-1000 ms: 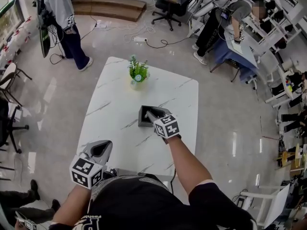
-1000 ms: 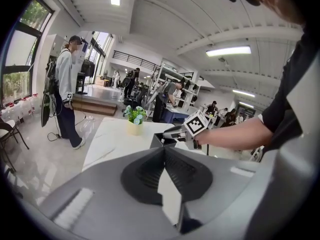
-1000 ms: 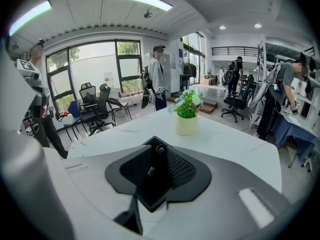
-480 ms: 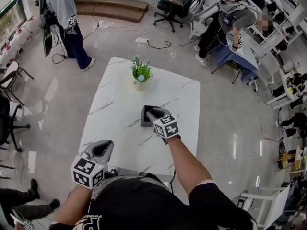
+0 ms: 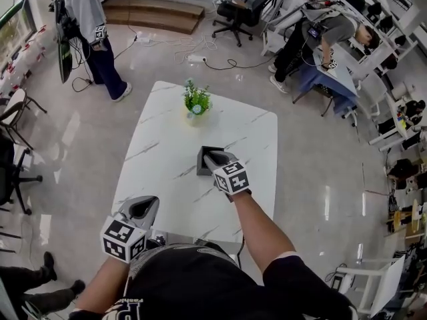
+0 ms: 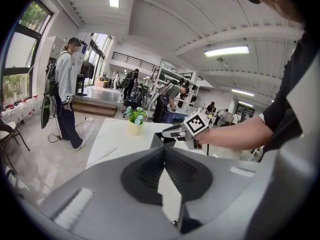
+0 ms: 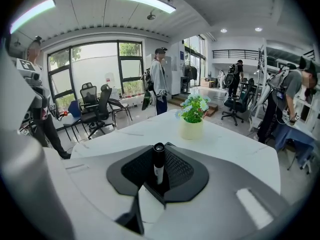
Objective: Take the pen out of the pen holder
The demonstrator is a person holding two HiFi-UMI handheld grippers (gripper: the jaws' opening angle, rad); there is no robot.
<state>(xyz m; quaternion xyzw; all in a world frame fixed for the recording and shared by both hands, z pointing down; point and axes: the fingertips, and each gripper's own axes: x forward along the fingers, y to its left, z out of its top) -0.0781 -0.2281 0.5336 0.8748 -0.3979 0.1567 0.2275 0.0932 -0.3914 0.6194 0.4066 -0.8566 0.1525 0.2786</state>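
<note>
the right hand-held gripper [image 5: 209,156] pinches the pen [image 7: 159,163] upright at the holder [image 5: 201,165]. the left hand-held gripper [image 5: 145,204] hangs pressed together, empty. next likely comes a straight upward lift clear of the holder.

The white table [image 5: 160,159] lies bare over its left half, an open lane from near edge to far end; the pen holder [image 5: 201,169] stands right of middle, its mouth covered by the right gripper [image 5: 209,156] clamped on the pen [image 7: 158,161]; the potted plant [image 5: 195,103] stands at the far end, well apart from the holder; the left gripper [image 5: 143,204] hangs at the near edge, clear of everything.
</note>
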